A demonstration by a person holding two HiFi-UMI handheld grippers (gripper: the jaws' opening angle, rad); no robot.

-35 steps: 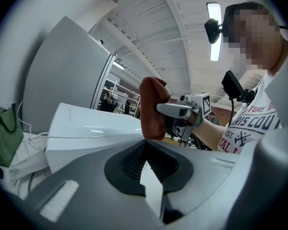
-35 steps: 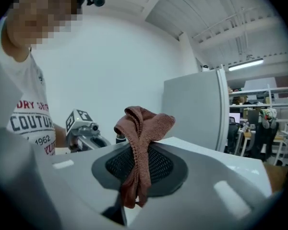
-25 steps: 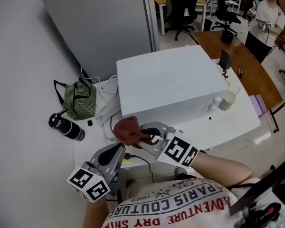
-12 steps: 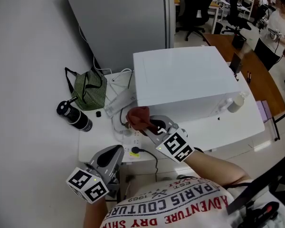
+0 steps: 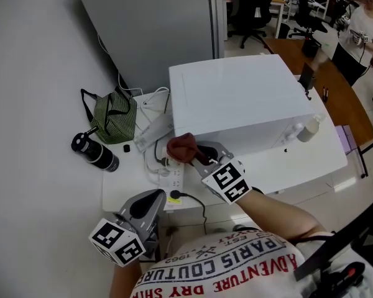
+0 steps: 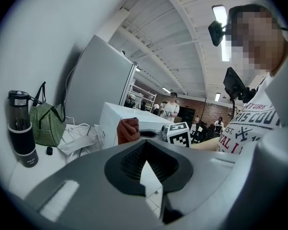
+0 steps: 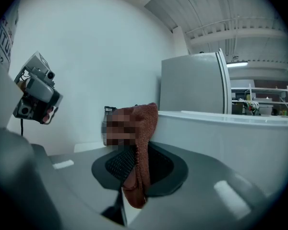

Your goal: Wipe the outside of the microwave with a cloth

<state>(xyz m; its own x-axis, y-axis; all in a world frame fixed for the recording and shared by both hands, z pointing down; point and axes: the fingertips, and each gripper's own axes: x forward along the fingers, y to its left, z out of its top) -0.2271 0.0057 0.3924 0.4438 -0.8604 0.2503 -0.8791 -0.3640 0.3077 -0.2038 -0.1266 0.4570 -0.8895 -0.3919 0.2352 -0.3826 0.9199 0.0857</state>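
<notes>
Cables clutter the white tabletop beside the boxy white microwave. Right hand-held gripper clamps a rust-red cloth; left hand-held gripper sits closed.

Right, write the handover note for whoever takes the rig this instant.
Right gripper: shut on the red-brown cloth, low at the near left corner of the microwave.
Left gripper: shut, empty, held low by the front edge of the table, away from the microwave.
Done: cloth gripped and brought to the microwave. Which faces are already wiped can't be told.
Left: wipe the walls and top.
</notes>
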